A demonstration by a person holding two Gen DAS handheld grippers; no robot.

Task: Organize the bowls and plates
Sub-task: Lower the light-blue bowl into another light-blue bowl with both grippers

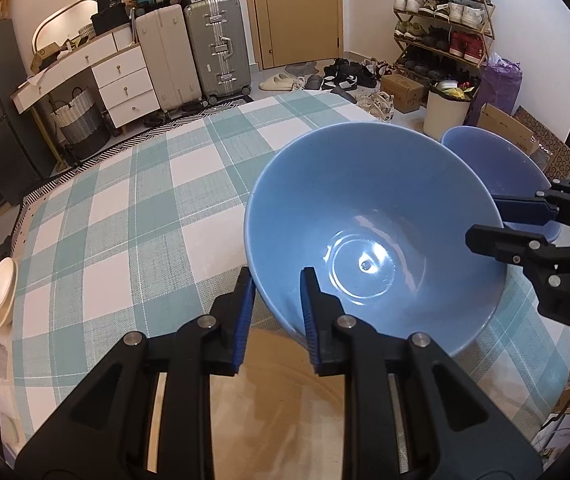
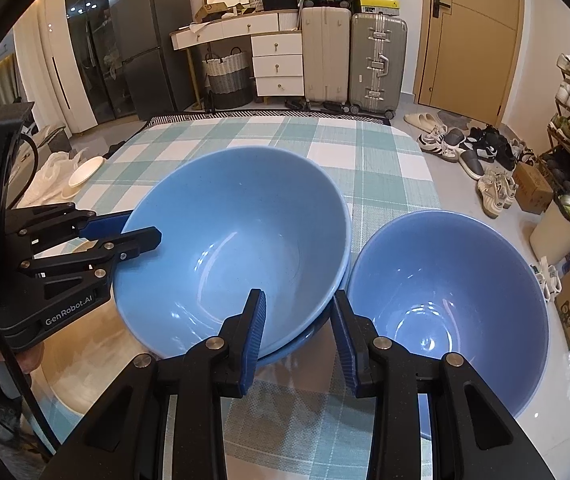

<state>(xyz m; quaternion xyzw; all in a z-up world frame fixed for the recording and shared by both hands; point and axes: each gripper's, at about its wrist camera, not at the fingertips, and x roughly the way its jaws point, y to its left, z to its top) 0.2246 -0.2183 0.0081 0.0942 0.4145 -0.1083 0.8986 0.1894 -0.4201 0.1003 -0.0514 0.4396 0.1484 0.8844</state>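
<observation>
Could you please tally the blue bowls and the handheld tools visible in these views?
Blue bowls: 3 (top blue bowl, lower blue bowl nested under it, separate blue bowl)
Tools: 2 (left tool, right tool)
Total: 5

both wrist views look steeply down, close over the shared checked table.

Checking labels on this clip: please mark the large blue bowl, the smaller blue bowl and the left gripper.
large blue bowl (image 2: 237,240): right wrist view, on its inner wall.
smaller blue bowl (image 2: 453,280): right wrist view, on its inner wall.
left gripper (image 1: 277,300): left wrist view, midway between its fingertips.
</observation>
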